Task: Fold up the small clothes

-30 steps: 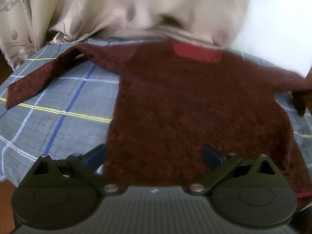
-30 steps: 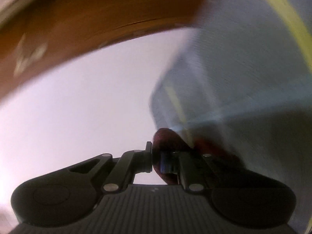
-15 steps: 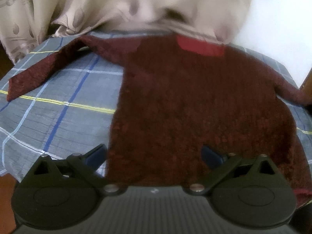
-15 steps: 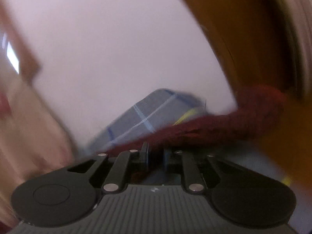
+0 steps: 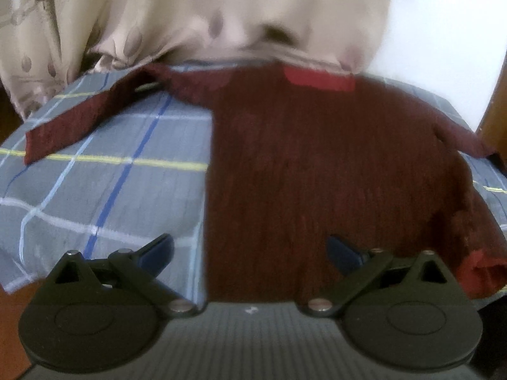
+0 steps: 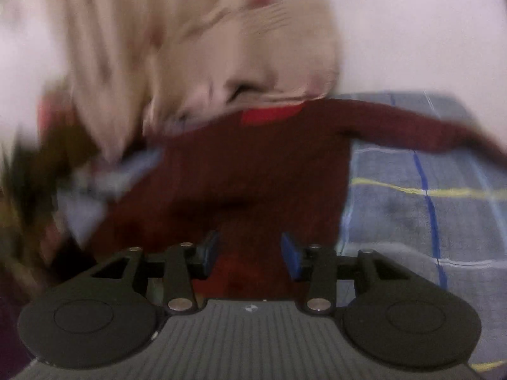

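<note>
Left wrist view: dark maroon knitted sweater (image 5: 332, 174) lies flat on grey plaid cloth with blue, white and yellow lines (image 5: 111, 190), its left sleeve stretched out to the left edge of the cloth, bare plaid between sleeve and body. Left gripper (image 5: 250, 253) hovers over the sweater's lower hem, blue-padded fingers (image 5: 158, 251) spread wide, nothing between them; its left finger is over bare cloth, the right one over knit. Bright red neck patch (image 5: 320, 79) sits at the far edge, touching the beige patterned curtain (image 5: 190, 15) that hangs behind and drapes onto the surface. White wall (image 5: 443, 47) at far right, brown wooden edge (image 5: 491, 107) beside it; the right sleeve runs off toward that side, hem corner flipped showing red. Right wrist view, heavily blurred on its left half: right gripper (image 6: 250, 253) parted, holding nothing, over the sweater's body; bare plaid lies to the right, sleeve extending across it.
</note>
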`<state>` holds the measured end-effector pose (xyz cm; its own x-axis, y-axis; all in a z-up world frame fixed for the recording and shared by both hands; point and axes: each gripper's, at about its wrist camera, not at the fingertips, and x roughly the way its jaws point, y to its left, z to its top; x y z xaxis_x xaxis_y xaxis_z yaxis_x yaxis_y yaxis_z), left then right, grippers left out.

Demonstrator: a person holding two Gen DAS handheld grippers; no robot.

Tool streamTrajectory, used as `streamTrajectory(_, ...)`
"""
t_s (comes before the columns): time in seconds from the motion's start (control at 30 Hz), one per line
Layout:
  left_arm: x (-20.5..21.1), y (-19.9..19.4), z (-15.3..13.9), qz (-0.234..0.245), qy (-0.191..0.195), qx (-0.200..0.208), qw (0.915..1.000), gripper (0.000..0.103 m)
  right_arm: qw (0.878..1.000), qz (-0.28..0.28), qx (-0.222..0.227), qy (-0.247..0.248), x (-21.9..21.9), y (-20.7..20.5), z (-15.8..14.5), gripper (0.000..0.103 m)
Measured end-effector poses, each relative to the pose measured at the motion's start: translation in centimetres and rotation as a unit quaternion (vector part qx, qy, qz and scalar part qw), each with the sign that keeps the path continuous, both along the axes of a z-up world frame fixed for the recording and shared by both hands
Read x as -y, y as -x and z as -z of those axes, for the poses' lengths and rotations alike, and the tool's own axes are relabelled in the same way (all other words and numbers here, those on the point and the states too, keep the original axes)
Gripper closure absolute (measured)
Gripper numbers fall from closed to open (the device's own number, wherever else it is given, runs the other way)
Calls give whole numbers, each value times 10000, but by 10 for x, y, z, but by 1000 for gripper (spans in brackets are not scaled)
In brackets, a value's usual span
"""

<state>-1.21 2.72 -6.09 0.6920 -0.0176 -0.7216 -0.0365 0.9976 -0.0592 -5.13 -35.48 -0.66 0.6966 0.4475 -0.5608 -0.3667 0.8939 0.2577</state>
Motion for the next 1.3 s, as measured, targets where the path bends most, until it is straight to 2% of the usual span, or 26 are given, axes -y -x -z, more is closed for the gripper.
streamTrajectory(0.07,-1,4,2,-40,53,-32,10000,0,9966,-77,181,796,-27,17,5,58)
streamTrajectory(0.17,-4,11,2,-72,158,-46,9998,0,9830,172,450,1770,-46,12,12,58)
streamTrajectory(0.23,-6,16,2,-88,134,-9,9999,0,9722,447,555,2229,-52,7,22,58)
streamTrajectory(0.3,-9,19,4,-139,63,12,9999,0,9670,724,598,2368,-49,4,29,61)
streamTrajectory(0.37,-16,20,6,-255,47,12,9997,0,9568,814,687,2704,-56,5,34,89)
streamTrajectory(0.4,-20,20,8,-336,59,-20,9994,0,9527,925,797,2783,-56,9,36,100)
streamTrajectory(0.43,-25,19,10,-433,86,-71,9990,0,9532,1040,859,2707,-53,12,34,100)
streamTrajectory(0.5,-34,19,13,-582,141,-146,9981,0,9618,1479,975,2087,-35,15,22,99)
streamTrajectory(0.57,-42,19,16,-713,170,-184,9971,0,9713,1967,859,1024,-4,26,6,99)
streamTrajectory(0.6,-44,19,18,-751,169,-183,9969,0,9713,2215,739,454,12,32,0,99)
streamTrajectory(0.63,-46,19,20,-779,155,-189,9967,0,9682,2436,546,-169,30,39,-2,99)
streamTrajectory(0.7,-49,18,24,-789,122,-227,9965,0,9582,2701,105,-942,56,46,10,100)
streamTrajectory(0.8,-49,18,29,-775,132,-289,9965,0,9285,3155,-575,-1872,90,47,51,100)
streamTrajectory(0.87,-48,19,28,-693,107,-237,9973,0,9110,3217,-971,-2393,103,41,77,100)
streamTrajectory(0.9,-47,18,29,-643,67,-213,9977,0,9069,3222,-996,-2525,104,43,82,99)
streamTrajectory(0.97,-46,16,30,-525,31,-217,9984,0,9159,2989,-1145,-2422,101,40,81,98)
streamTrajectory(1.0,-47,16,30,-482,70,-188,9986,0,9206,2991,-1114,-2249,102,45,73,92)
streamTrajectory(1.03,-47,17,31,-448,119,-138,9988,0,9250,2955,-1107,-2116,103,48,69,81)
streamTrajectory(1.1,-46,16,34,-387,154,-91,9991,0,9260,2991,-1104,-2021,109,54,57,79)
streamTrajectory(1.17,-45,13,39,-288,238,-130,9992,0,9314,2928,-815,-2001,117,61,38,73)
streamTrajectory(1.23,-43,11,42,-195,324,-179,9991,0,9451,2626,-667,-1826,114,51,22,45)
streamTrajectory(1.3,-40,11,44,-101,349,-194,9991,0,9580,2413,-549,-1450,99,36,14,36)
